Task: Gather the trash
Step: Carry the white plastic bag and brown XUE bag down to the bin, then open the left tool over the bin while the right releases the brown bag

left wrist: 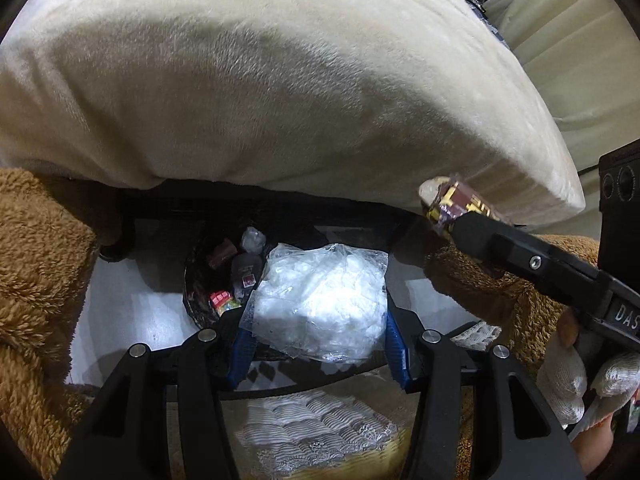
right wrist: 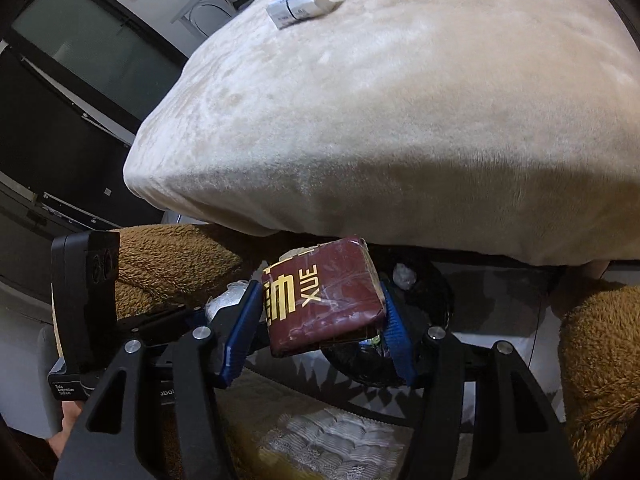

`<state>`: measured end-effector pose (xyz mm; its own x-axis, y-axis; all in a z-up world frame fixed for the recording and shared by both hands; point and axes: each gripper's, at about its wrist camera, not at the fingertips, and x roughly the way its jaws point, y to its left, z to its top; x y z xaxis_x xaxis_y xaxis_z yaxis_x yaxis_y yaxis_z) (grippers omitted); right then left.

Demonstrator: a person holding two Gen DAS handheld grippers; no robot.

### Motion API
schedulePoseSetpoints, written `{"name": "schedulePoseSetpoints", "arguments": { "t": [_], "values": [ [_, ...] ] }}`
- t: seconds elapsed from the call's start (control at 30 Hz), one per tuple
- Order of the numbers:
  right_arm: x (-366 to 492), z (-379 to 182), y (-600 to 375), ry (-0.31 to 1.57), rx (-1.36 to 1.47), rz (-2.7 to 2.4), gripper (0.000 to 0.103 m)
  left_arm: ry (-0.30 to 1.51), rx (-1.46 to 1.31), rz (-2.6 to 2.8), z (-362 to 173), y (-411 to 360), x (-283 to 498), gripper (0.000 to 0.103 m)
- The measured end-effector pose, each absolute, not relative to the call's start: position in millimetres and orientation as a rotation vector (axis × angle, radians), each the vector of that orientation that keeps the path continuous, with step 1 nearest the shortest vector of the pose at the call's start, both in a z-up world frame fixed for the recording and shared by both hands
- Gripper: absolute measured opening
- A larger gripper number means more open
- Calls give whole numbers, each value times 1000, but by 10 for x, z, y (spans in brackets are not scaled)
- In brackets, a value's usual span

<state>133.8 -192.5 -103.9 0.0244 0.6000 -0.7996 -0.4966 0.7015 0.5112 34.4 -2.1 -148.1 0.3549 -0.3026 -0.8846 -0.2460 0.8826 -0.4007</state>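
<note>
My left gripper is shut on a crumpled clear plastic bag and holds it over a black-lined trash bin with several wrappers inside. My right gripper is shut on a maroon cigarette pack with gold lettering, held above the same bin. The right gripper and its pack also show at the right of the left wrist view. A white cigarette pack lies on top of the cream cushion.
The big cream cushion overhangs the bin from behind. Brown fuzzy fabric flanks both sides. A glass table edge with lace cloth below is near the fingers. Dark cabinets stand at left.
</note>
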Motion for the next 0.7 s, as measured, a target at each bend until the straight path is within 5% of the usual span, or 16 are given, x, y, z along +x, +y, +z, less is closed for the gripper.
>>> {"name": "schedulePoseSetpoints", "arguments": {
  "t": [0.5, 0.57, 0.6, 0.63, 0.7],
  "values": [
    [1493, -1267, -1816, 1398, 161, 837, 58, 1355, -561, -56, -1787, 46, 457, 54],
    [1493, -1261, -1826, 1385, 156, 817, 59, 1339, -603, -59, -1777, 86, 451, 60],
    [1495, -1228, -1845, 1366, 153, 810, 60, 1326, -616, -49, -1764, 120, 441, 70],
    [1487, -1189, -1845, 1343, 158, 823, 65, 1316, -627, -35, -1765, 145, 436, 80],
    [1482, -1121, -1862, 1316, 181, 836, 86, 1300, -664, -24, -1744, 202, 424, 81]
  ]
}}
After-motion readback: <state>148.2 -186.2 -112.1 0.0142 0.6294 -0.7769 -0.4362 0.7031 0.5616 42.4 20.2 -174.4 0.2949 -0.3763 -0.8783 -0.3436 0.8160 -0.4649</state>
